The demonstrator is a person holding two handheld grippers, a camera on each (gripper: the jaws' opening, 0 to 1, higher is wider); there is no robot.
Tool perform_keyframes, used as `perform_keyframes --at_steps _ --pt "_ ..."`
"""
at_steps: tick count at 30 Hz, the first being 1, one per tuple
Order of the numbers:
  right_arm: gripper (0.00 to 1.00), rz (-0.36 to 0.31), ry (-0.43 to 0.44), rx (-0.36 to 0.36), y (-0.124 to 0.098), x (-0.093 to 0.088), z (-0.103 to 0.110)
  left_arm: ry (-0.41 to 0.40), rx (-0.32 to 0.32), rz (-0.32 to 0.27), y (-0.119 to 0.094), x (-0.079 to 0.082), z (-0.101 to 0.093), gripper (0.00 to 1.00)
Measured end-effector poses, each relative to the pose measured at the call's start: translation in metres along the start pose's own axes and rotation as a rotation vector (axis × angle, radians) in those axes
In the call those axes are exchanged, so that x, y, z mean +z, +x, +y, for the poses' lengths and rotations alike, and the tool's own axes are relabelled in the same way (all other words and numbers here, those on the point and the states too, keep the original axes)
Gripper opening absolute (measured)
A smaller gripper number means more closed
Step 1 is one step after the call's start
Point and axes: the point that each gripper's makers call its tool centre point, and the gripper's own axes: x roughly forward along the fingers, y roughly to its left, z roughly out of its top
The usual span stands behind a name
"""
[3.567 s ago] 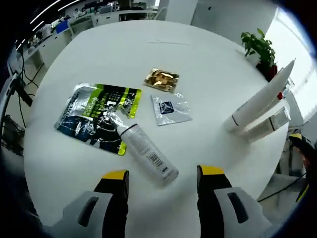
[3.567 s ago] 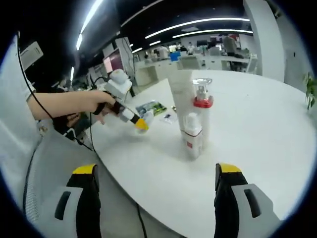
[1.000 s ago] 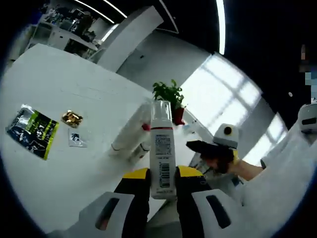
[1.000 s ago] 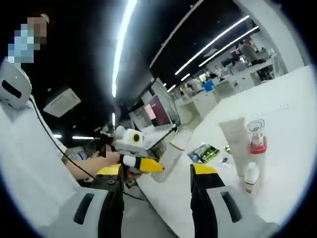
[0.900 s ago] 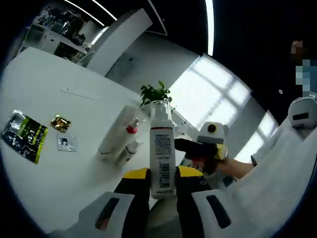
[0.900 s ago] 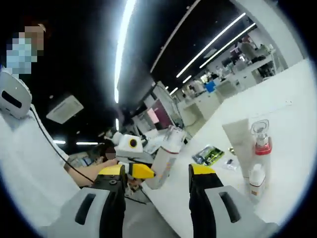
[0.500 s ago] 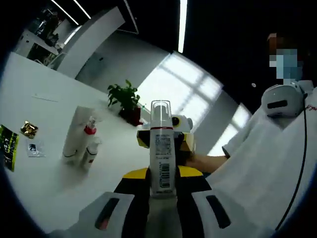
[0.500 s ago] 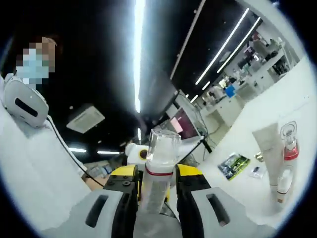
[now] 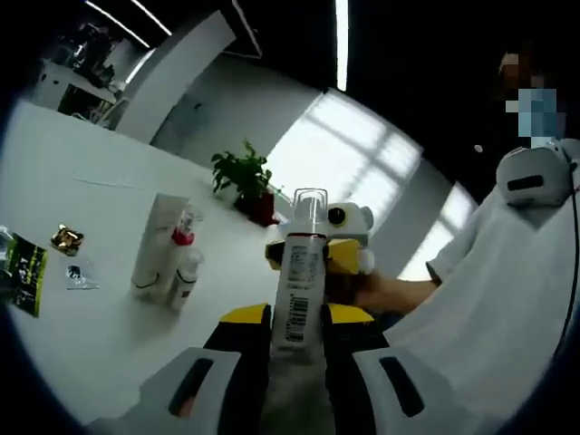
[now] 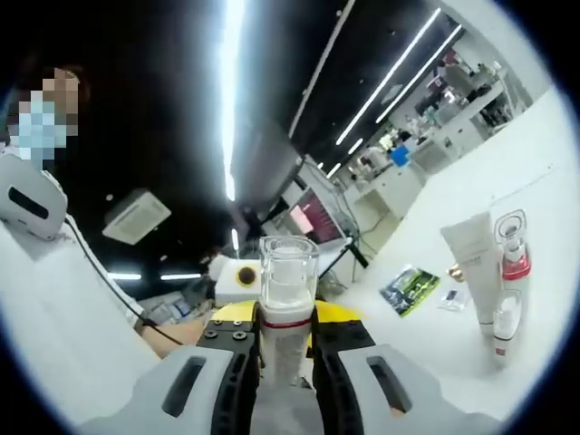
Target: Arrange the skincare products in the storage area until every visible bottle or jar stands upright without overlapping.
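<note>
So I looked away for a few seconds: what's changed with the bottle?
The white pump bottle, lying on the table before, was picked up by the left hand-held gripper and now sits between both; the right hand-held gripper has closed on it too. The standing tube and bottles stayed put.

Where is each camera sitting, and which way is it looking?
Left gripper view: rides the left claw, which grips the white pump bottle; it looks over the white table toward the windows, showing the person's hand and white sleeve.
Right gripper view: rides the right claw, closed on the same bottle; it looks the opposite way, toward the ceiling lights, showing the person's white sleeve.
Shared: the bottle, the table and the upright white tube.
</note>
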Motion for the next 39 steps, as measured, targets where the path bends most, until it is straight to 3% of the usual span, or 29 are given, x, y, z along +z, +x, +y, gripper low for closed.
perform_keyframes --at_steps 4,7,10,15,18,26,29,31,33,34,35,37,38,39 --pt "0.20 0.020 -0.029 -0.100 0.002 0.002 -0.012 0.113 0.121 0.039 0.007 -0.001 0.011 0.20" --pt "0.20 0.051 -0.089 -0.206 -0.002 0.004 -0.025 0.185 0.308 0.047 0.004 0.005 0.030 0.23" --pt "0.20 0.068 -0.080 -0.315 -0.005 0.003 -0.037 0.309 0.448 0.074 0.005 0.006 0.042 0.29" --pt "0.20 0.054 -0.142 -0.436 -0.008 0.007 -0.047 0.527 0.568 0.137 0.014 0.006 0.044 0.25" --pt "0.21 0.047 -0.183 -0.482 -0.006 0.012 -0.047 0.583 0.650 0.130 0.012 0.013 0.048 0.24" --pt "0.21 0.042 -0.221 -0.540 -0.002 0.009 -0.045 0.619 0.763 0.123 0.011 0.016 0.052 0.21" --pt "0.21 0.058 -0.241 -0.541 -0.001 0.008 -0.043 0.604 0.763 0.112 0.008 0.015 0.055 0.20" --pt "0.21 0.065 -0.237 -0.535 -0.003 0.009 -0.045 0.542 0.729 0.098 0.008 0.013 0.055 0.19" --pt "0.21 0.087 -0.210 -0.471 -0.002 0.005 -0.041 0.515 0.695 0.110 0.007 0.010 0.056 0.19" --pt "0.21 0.069 -0.209 -0.460 -0.003 0.009 -0.041 0.466 0.651 0.077 0.008 0.011 0.054 0.19" --pt "0.21 0.058 -0.202 -0.398 -0.001 0.011 -0.035 0.404 0.595 0.034 0.010 0.013 0.050 0.19" --pt "0.21 0.055 -0.195 -0.336 -0.002 0.014 -0.030 0.317 0.492 -0.003 0.012 0.016 0.041 0.18" --pt "0.22 0.031 -0.208 -0.271 -0.002 0.020 -0.022 0.288 0.472 -0.035 0.012 0.020 0.038 0.18" --pt "0.22 0.026 -0.205 -0.257 -0.003 0.021 -0.020 0.276 0.413 -0.038 0.013 0.021 0.032 0.18"
